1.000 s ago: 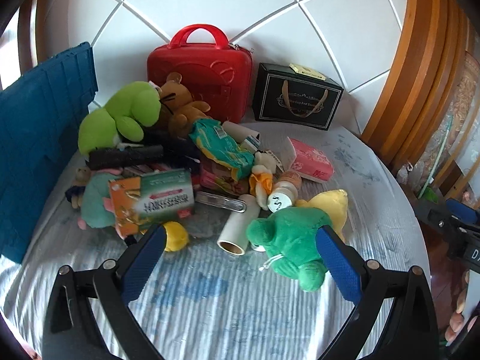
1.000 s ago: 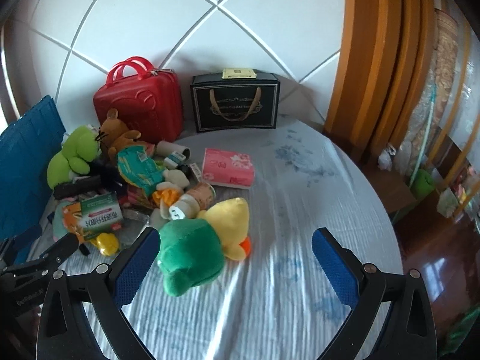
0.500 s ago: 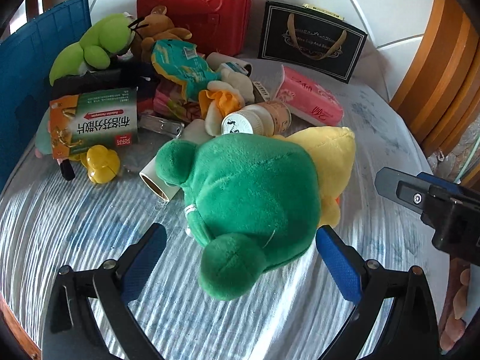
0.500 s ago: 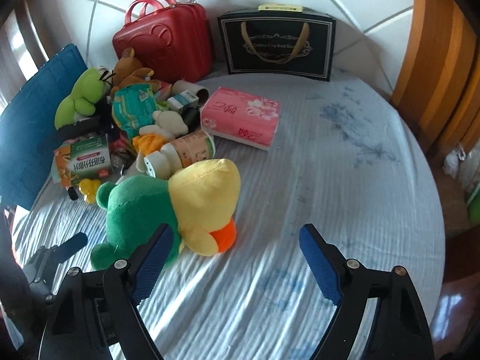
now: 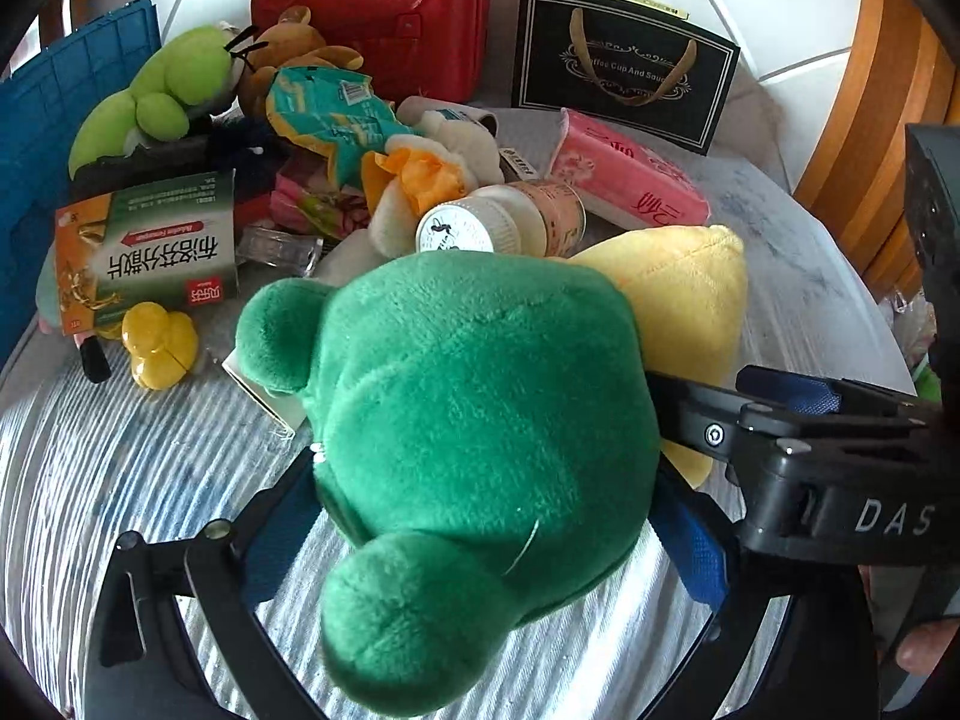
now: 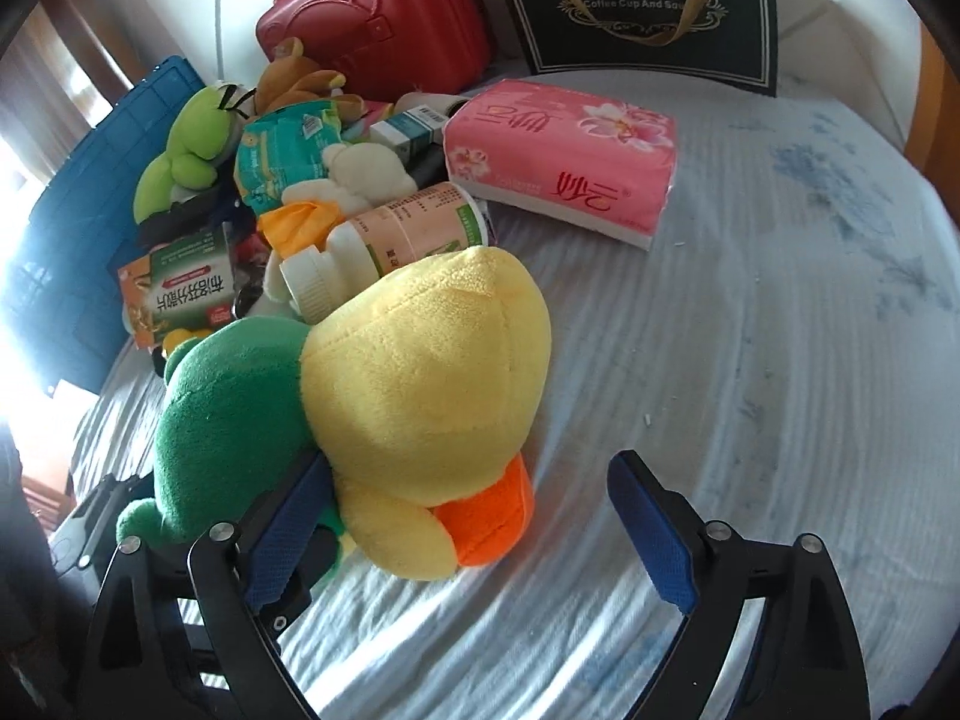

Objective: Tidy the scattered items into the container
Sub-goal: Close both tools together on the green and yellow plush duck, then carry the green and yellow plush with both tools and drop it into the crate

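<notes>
A dark green plush frog (image 5: 480,444) lies on the white cloth between the blue pads of my left gripper (image 5: 486,546), whose jaws stand open around its body. It also shows in the right wrist view (image 6: 234,420). A yellow plush duck (image 6: 420,384) with an orange beak leans against it. My right gripper (image 6: 474,534) is open around the duck's lower part, its left pad (image 6: 288,528) touching it. The blue crate (image 5: 54,138) stands at the far left.
A pile holds a white bottle (image 6: 384,240), a green box (image 5: 156,246), a light green plush (image 5: 162,96), a brown bear (image 5: 294,54) and a teal packet (image 5: 330,114). A pink tissue pack (image 6: 564,156), red case (image 5: 384,6) and black bag (image 5: 624,66) lie behind.
Both grippers have moved forward and down. The left one now straddles the green frog. The right one now straddles the yellow duck.
</notes>
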The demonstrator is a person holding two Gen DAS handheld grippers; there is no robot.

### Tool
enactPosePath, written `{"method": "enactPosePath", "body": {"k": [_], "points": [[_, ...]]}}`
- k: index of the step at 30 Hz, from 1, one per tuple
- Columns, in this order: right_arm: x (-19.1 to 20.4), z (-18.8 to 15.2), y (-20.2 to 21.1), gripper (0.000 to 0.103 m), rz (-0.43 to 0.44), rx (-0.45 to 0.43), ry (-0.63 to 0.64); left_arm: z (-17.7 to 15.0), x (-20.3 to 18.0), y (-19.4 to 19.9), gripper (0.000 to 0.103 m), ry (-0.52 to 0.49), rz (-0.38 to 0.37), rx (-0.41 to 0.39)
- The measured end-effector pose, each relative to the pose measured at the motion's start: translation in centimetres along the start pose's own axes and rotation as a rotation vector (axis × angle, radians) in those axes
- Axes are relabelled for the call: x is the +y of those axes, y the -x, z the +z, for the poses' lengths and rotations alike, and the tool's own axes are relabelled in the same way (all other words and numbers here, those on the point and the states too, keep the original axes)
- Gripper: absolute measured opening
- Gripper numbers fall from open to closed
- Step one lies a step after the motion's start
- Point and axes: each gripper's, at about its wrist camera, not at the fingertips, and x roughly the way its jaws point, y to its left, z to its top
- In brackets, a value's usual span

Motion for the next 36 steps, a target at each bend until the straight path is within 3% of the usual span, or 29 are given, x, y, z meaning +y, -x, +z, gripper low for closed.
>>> {"method": "enactPosePath", "body": {"k": [3,5,6,9,15,21,27,29,31,36], "points": [[-0.1,0.1,-0.7,0.091,0.051,0.008,0.005,0.0,-0.1,-0.1,0.096,-0.011,0.022,-0.017],[-0.1,-0.1,-0.9,0.077,0.104,0.002,-0.003,0.0,-0.1,0.3,0.091,-0.014,0.023,-0.028],[0.2,-0.2,-0.5,0.065,0.12,-0.009,0.004,0.1,0.0,0.7,0.088,-0.012,0.018,-0.039],[1.9,-0.5,1.1,0.056,0.077,-0.047,0.074,0.1,-0.3,1.8,0.086,-0.019,0.025,-0.057],[2.1,-1.0,2.0,0.056,0.08,-0.018,0.06,-0.7,0.3,2.4,0.086,-0.006,0.017,-0.024],[0.9,-1.3,1.2,0.084,0.081,-0.004,0.061,-1.6,0.8,1.7,0.091,0.01,0.017,-0.041],[-0.2,-0.6,-1.8,0.088,0.206,0.011,0.071,-1.5,1.4,0.5,0.094,0.033,0.036,-0.06],[-0.3,-0.5,-2.5,0.086,0.244,0.016,0.069,-1.5,1.3,0.2,0.092,0.024,0.057,-0.071],[0.3,-0.3,-2.5,0.066,0.282,0.016,0.085,-1.4,1.2,0.5,0.086,0.013,0.064,-0.088],[2.0,0.3,0.5,0.061,0.258,-0.048,0.131,-0.3,1.1,4.0,0.082,0.004,0.06,-0.158]]}}
